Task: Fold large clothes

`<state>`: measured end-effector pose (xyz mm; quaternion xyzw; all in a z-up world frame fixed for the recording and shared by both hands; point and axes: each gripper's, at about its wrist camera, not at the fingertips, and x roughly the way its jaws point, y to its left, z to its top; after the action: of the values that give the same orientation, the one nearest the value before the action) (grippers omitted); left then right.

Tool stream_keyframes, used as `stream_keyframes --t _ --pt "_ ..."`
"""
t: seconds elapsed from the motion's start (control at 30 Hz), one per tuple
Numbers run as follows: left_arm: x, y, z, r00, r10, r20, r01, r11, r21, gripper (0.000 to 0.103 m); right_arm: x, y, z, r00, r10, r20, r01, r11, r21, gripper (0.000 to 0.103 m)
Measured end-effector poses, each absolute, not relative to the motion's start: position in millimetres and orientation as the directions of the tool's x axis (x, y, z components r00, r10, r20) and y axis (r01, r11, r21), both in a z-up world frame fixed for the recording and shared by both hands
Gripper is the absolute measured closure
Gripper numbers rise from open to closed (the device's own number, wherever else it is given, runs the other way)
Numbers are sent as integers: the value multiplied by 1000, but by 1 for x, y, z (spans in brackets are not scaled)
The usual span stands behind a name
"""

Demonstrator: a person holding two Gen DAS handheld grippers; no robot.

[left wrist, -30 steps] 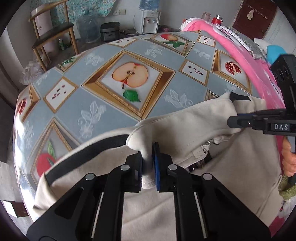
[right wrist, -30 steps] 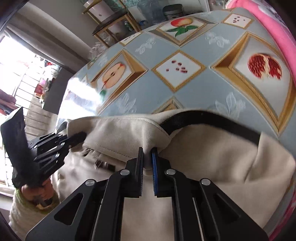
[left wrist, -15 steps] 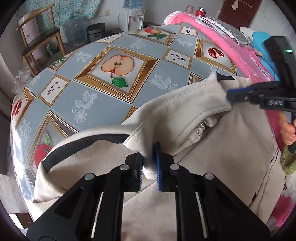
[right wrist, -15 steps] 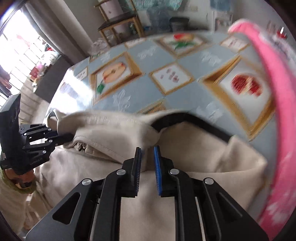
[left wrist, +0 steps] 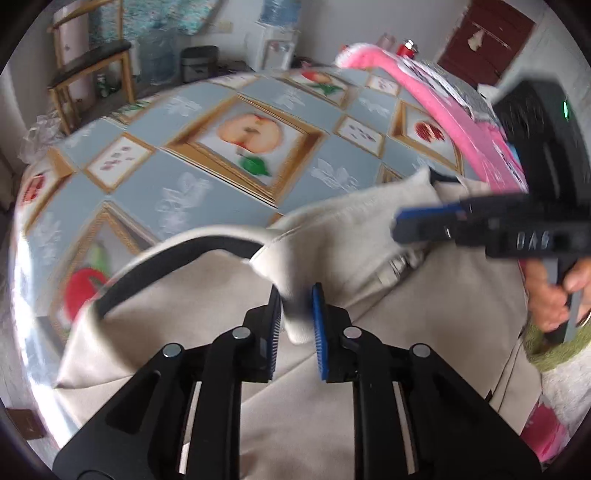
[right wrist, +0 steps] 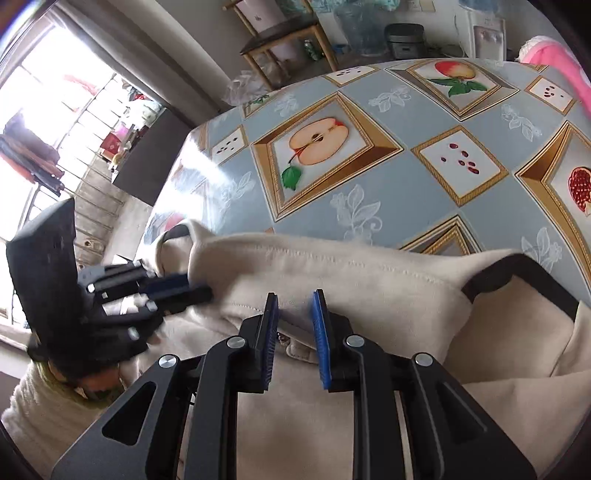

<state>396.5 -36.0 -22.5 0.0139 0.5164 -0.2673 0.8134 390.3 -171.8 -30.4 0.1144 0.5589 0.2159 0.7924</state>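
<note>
- Two grippers angled steeply down over the cream jacket (left wrist: 424, 332) on the fruit-print tablecloth (left wrist: 184, 184).
- Left wrist view: left gripper (left wrist: 297, 317) jaws have just been opening; a collar fold sits between the pads, loosely, contact unclear through blur. Right gripper (left wrist: 424, 221) is ahead and to the right, a hand (left wrist: 554, 295) on its handle. Pink cloth (left wrist: 443, 122) lies beyond it.
- Right wrist view: right gripper (right wrist: 295, 325) jaws have just been opening, now spread, jacket (right wrist: 369, 273) seam under the gap, unpinched. Left gripper (right wrist: 177, 288) is to the left, tips at the collar. Wooden chair (right wrist: 284, 33) is far ahead.
</note>
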Motion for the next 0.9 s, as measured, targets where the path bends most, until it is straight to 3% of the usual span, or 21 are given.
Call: stream_keyframes --t 0.23,0.3,0.47,0.6,0.77,0.9 --pt "387 -24 15 392 -536 -747 467 816 -341 87 364 -169 -35 239 470 -850 -281 871 403 84" --pt "385 -43 12 351 -542 -763 514 793 -327 87 361 -167 -39 222 457 -861 -284 875 391 85" --pt "389 -91 -28 262 -411 -873 567 798 -205 86 367 -166 -51 198 453 -869 -263 879 398 87" --pt "395 -88 -36 246 -423 -872 546 804 -236 85 360 -171 -32 230 475 -849 -270 870 414 88" --pt "389 -96 -37 287 -384 -878 595 790 -151 84 373 -178 6 344 525 -779 -276 849 450 88" --pt "392 -101 -38 321 -355 -878 586 803 -110 84 397 -176 -17 320 535 -782 -198 845 497 88"
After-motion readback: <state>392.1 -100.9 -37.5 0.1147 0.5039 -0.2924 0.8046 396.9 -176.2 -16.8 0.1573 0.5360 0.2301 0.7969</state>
